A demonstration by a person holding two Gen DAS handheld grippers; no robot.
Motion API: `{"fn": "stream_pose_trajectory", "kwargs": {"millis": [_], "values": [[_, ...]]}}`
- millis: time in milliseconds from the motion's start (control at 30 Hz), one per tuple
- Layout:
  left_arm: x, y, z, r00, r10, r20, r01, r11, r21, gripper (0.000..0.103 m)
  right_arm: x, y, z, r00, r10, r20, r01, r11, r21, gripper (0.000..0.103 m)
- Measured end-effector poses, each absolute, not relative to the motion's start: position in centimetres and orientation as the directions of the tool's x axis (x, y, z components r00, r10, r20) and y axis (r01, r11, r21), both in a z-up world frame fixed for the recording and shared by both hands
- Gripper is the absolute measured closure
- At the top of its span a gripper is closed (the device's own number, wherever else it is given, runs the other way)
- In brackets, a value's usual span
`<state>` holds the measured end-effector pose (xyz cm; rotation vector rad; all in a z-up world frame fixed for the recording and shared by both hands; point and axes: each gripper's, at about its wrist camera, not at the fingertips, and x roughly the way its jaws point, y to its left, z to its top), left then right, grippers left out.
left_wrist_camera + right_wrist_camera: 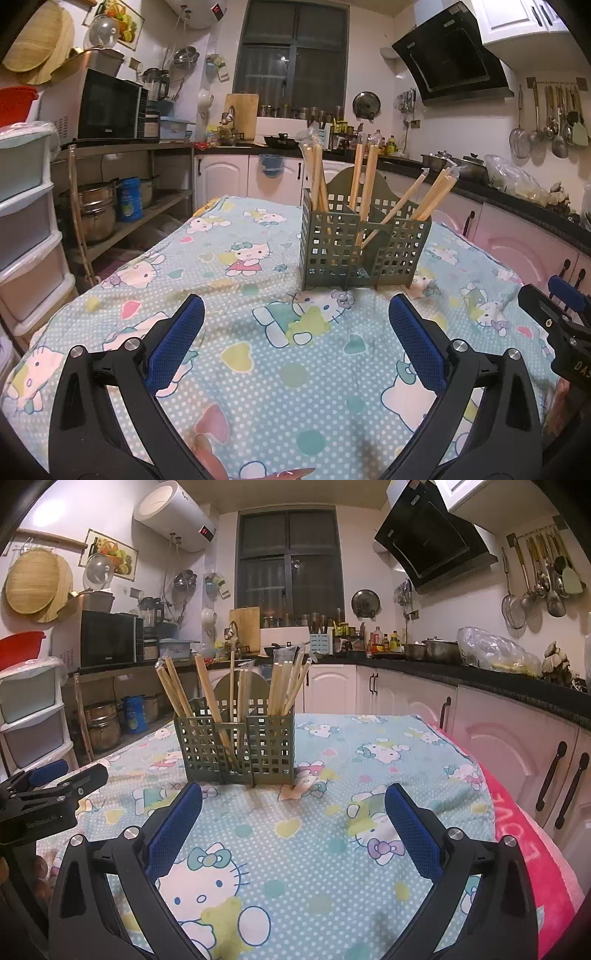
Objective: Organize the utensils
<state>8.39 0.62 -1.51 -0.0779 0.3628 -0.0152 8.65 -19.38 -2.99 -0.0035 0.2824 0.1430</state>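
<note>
Two grippers hover over a table draped in a soft, dotted pale-blue cloth (258,369) printed with cartoon cats. Ahead of both stands the utensil holder (364,245), a grey-green plastic caddy with square-perforated walls, several compartments and an arched back panel. Bundles of pale wooden chopsticks (364,181) lean out of its compartments, some with clear wrapping at their tips.

The left gripper (295,343) is held low and level, its black arms spread wide and its blue mesh-textured pads (177,339) pinching nothing; the holder sits ahead and slightly to its right. The right gripper (293,830) is likewise spread and empty, with the holder ahead and somewhat to its left.

Each gripper appears only partly at the edge of the other's view. How many chopsticks fill each compartment is hard to make out.
</note>
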Motion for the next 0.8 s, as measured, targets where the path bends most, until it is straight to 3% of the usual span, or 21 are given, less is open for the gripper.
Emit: {"fn": "stream_pose_trajectory", "kwargs": {"millis": [800], "values": [[8.39, 0.80, -1.55, 0.933, -0.013, -0.359, -0.017, 0.997, -0.079, 0.011, 8.60, -19.32, -3.15, 0.950, 0.138, -0.278, -0.140, 0.990, 0.016, 0.007]]}}
